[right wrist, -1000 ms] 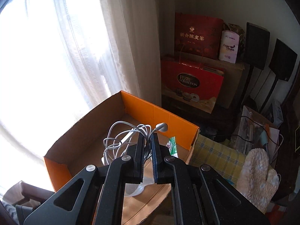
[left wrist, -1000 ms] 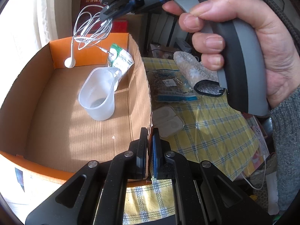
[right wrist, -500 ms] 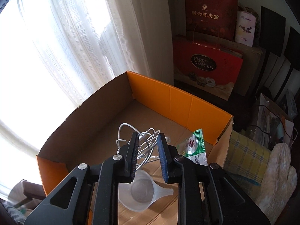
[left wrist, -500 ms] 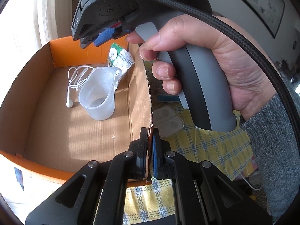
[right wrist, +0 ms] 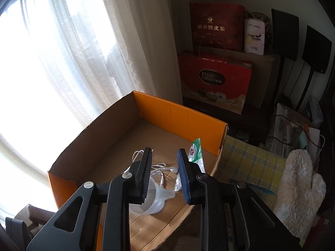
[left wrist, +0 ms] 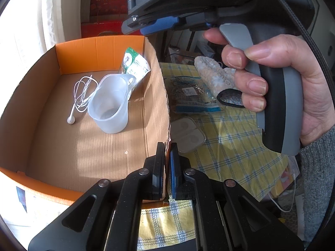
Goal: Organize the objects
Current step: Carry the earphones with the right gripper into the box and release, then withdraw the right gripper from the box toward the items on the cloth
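The left gripper (left wrist: pixel 167 163) pinches the near end of the right-hand wall of the open brown cardboard box with orange flaps (left wrist: pixel 155 96), its two black fingers pressed on either side of the torn cardboard edge, exactly as in the earlier frames; the right gripper (right wrist: pixel 164 175) now hangs above the box with its blue-padded jaws spread wide and nothing between them, whereas a second ago they were clamped on the tangled white wired earphones (left wrist: pixel 80 96) held in the air; half a second ago the jaws had only begun to part. The earphones now lie loose on the box floor, just left of the translucent plastic measuring cup (left wrist: pixel 111 108), one earbud trailing toward the near side; the cup stands upright in the same spot as before, with the green-and-white foil sachet (left wrist: pixel 134 62) leaning against the right wall behind it. In the left wrist view the right hand (left wrist: pixel 282 87) grips the grey handle higher and farther right than half a second ago. Outside the box, on the yellow checked cloth (left wrist: pixel 236 146), rest a clear packet of dried herbs (left wrist: pixel 192 96), a fluffy cream mitt (left wrist: pixel 215 77) and a white plastic case (left wrist: pixel 186 133), all unmoved.
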A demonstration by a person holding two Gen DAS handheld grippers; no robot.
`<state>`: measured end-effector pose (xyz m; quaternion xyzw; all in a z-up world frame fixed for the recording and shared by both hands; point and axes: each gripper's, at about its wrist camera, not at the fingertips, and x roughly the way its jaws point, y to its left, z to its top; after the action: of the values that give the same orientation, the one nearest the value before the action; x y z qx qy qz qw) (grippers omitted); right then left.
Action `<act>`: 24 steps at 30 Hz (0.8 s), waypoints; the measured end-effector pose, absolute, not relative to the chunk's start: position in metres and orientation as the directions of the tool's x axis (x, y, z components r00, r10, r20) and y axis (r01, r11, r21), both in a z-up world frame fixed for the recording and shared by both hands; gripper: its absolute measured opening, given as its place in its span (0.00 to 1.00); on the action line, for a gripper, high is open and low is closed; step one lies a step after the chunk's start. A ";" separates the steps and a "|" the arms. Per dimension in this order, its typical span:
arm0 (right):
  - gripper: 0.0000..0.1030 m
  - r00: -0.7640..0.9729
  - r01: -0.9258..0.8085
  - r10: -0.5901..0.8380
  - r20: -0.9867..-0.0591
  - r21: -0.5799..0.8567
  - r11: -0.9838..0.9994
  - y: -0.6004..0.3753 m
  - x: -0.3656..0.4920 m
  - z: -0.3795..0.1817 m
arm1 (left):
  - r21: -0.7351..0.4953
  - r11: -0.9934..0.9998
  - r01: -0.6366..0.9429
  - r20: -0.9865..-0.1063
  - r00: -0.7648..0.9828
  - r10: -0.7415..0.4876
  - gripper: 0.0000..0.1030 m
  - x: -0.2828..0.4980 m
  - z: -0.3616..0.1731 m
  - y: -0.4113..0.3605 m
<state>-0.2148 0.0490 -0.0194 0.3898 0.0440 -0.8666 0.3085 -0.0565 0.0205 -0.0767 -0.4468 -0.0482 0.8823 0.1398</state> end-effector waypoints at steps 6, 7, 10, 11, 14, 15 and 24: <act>0.25 -0.547 0.542 -0.493 -0.677 0.162 -0.824 0.079 -0.190 -0.017 | -0.210 -0.957 -0.200 -0.780 -0.557 0.287 0.05 -0.055 -0.077 0.022; 0.26 -0.554 0.536 -0.487 -0.676 0.158 -0.829 0.084 -0.186 -0.018 | -0.211 -0.957 -0.199 -0.781 -0.555 0.288 0.05 -0.057 -0.078 0.021; 0.27 -0.569 0.514 -0.468 -0.676 0.152 -0.844 0.097 -0.175 -0.023 | -0.218 -0.956 -0.196 -0.782 -0.550 0.292 0.05 -0.059 -0.079 0.020; 0.27 -0.573 0.508 -0.465 -0.675 0.153 -0.847 0.101 -0.171 -0.024 | -0.221 -0.955 -0.195 -0.783 -0.549 0.293 0.05 -0.060 -0.079 0.019; 0.29 -0.594 0.490 -0.447 -0.669 0.140 -0.861 0.113 -0.159 -0.028 | -0.224 -0.955 -0.192 -0.783 -0.548 0.294 0.05 -0.059 -0.079 0.019; 0.31 -0.602 0.483 -0.444 -0.664 0.140 -0.864 0.118 -0.155 -0.029 | -0.224 -0.956 -0.192 -0.783 -0.548 0.293 0.05 -0.059 -0.080 0.019; 0.37 -0.640 0.449 -0.420 -0.644 0.131 -0.884 0.142 -0.125 -0.032 | -0.224 -0.957 -0.184 -0.782 -0.552 0.289 0.05 -0.057 -0.078 0.020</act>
<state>-0.1254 0.1424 -0.0317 0.3501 0.0206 -0.9052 0.2399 -0.0572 0.0196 -0.0778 -0.4537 -0.0577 0.8790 0.1346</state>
